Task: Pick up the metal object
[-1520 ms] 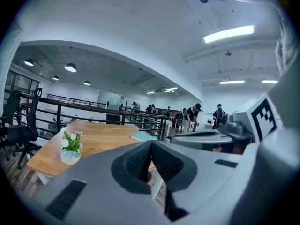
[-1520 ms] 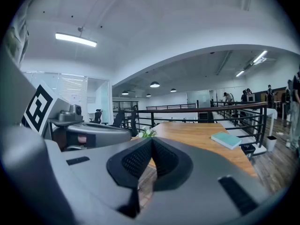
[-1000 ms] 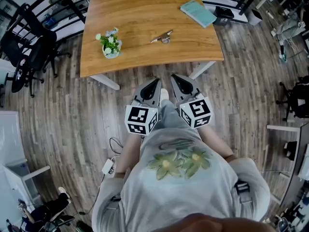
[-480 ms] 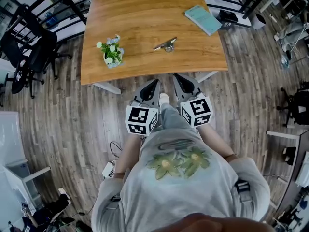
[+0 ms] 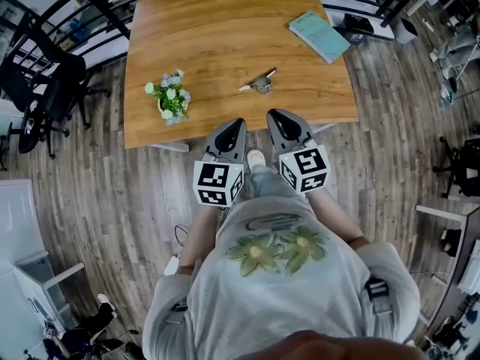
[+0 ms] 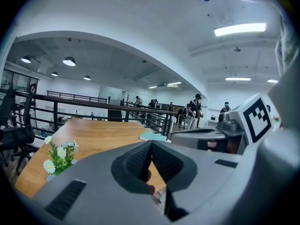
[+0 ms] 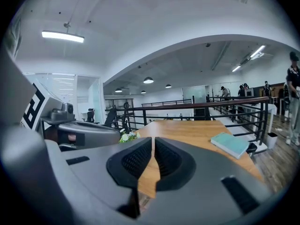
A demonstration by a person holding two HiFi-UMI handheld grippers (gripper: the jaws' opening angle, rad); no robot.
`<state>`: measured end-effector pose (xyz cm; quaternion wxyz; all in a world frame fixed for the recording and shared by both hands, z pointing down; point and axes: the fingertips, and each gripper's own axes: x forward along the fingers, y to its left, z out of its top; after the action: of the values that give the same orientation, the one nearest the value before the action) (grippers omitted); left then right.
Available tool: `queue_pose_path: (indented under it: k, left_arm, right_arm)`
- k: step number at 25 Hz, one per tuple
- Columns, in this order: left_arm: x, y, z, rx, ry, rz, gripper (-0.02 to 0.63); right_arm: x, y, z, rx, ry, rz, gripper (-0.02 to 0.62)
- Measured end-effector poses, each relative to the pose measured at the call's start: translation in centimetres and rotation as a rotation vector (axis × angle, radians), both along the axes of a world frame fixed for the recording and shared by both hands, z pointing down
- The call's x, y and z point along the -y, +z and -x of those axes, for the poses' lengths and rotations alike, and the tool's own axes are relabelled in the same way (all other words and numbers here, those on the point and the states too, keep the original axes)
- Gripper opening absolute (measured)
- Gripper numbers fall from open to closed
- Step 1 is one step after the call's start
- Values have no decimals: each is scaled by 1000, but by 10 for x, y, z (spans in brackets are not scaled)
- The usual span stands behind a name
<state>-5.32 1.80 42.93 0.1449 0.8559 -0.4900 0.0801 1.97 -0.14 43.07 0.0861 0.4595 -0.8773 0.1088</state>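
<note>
Currently the left gripper (image 5: 238,123) and right gripper (image 5: 272,115) are each closed on nothing.

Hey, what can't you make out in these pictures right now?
Metal object: head view, too small to identify; gripper views, blocked by the jaws.
Book cover: too small to read in any view.
Table far edge: head view, cut off by the frame's top.
</note>
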Motion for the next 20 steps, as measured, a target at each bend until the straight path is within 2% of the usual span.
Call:
queue_pose_path:
  k: [3,11,20]
  left_arm:
    - [15,1,-4,22,8,-1,12]
    - [53,1,-7,46,13,7,12]
    - [88,14,-3,51,-5,34,12]
  right_arm:
    - [16,1,-2,8,3,2,14]
    - [56,14,-8,13,-1,49,85]
    - [91,35,-6,-10,-28,104,194]
